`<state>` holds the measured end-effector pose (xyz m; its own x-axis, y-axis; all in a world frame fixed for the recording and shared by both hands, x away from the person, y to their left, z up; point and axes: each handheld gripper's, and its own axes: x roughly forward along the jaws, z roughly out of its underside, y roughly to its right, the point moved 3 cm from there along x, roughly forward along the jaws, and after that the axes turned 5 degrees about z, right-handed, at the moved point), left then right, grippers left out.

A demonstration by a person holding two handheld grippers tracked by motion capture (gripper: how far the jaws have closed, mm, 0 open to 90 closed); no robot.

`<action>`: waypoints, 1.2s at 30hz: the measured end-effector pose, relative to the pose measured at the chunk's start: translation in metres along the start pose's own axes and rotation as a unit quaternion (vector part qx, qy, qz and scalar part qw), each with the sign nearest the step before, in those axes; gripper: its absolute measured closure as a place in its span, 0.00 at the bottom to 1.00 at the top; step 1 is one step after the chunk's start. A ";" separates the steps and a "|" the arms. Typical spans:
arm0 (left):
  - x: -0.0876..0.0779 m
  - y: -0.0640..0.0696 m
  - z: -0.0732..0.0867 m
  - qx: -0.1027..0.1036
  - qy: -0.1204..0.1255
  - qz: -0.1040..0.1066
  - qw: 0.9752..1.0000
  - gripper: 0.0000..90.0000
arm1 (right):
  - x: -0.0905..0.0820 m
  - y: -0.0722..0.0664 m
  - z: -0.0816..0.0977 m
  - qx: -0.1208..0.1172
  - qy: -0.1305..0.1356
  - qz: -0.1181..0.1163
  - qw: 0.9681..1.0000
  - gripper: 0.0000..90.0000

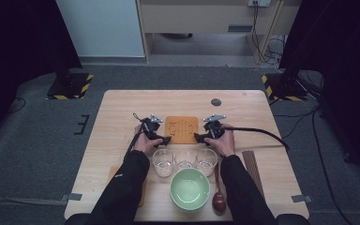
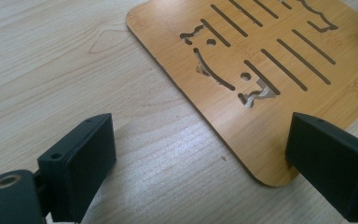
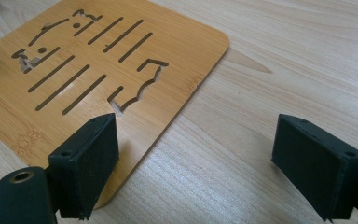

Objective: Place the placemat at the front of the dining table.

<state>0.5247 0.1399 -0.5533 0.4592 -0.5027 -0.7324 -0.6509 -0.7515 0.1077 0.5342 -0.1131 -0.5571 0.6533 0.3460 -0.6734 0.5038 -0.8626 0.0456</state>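
We work on the bamboo trivet [image 1: 181, 129], lying flat mid-table at 12 o'clock from the three glasses [image 1: 185, 159]. To lift it well, each side should catch an edge evenly and rise together. Our left gripper [image 2: 205, 154] and right gripper [image 3: 196, 163] straddle its near corners with jaws spread wide, gripping nothing.

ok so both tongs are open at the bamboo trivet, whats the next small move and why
Probably draw both hands back from the bamboo trivet. It lies flat on the table, and the left tongs and right tongs each stand open over a near corner with nothing gripped. That suggests placement is done, and the three glasses wait just behind.
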 end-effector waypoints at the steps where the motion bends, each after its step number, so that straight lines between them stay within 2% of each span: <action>1: 0.000 0.000 0.000 0.000 -0.001 0.001 1.000 0.09 | 0.000 0.000 0.000 0.000 0.000 0.000 1.000 0.16; 17: -0.002 -0.001 0.000 -0.002 -0.004 0.006 1.000 0.09 | 0.000 0.001 0.000 -0.002 0.001 0.003 1.000 0.16; 20: -0.007 -0.004 0.000 -0.017 -0.001 0.015 1.000 0.12 | -0.001 0.001 -0.001 -0.002 0.000 0.002 1.000 0.20; 23: -0.021 -0.009 -0.002 -0.029 0.015 0.015 0.999 0.17 | -0.004 0.001 -0.002 -0.004 -0.001 -0.003 1.000 0.21; 26: -0.042 -0.014 -0.005 -0.038 0.041 0.010 0.998 0.20 | -0.014 0.004 -0.008 -0.002 0.017 -0.010 1.000 0.21; 32: -0.090 -0.017 -0.001 -0.050 0.073 0.008 0.996 0.24 | -0.047 0.016 -0.020 0.006 0.058 -0.018 0.998 0.24; 36: -0.120 -0.014 0.010 -0.057 0.100 0.002 0.993 0.26 | -0.070 0.021 -0.023 0.016 0.080 -0.033 0.996 0.25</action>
<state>0.4730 0.2154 -0.4735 0.5755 -0.5720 -0.5845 -0.5858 -0.7870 0.1933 0.5122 -0.1467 -0.4918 0.7033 0.4539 -0.5471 0.5312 -0.8470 -0.0199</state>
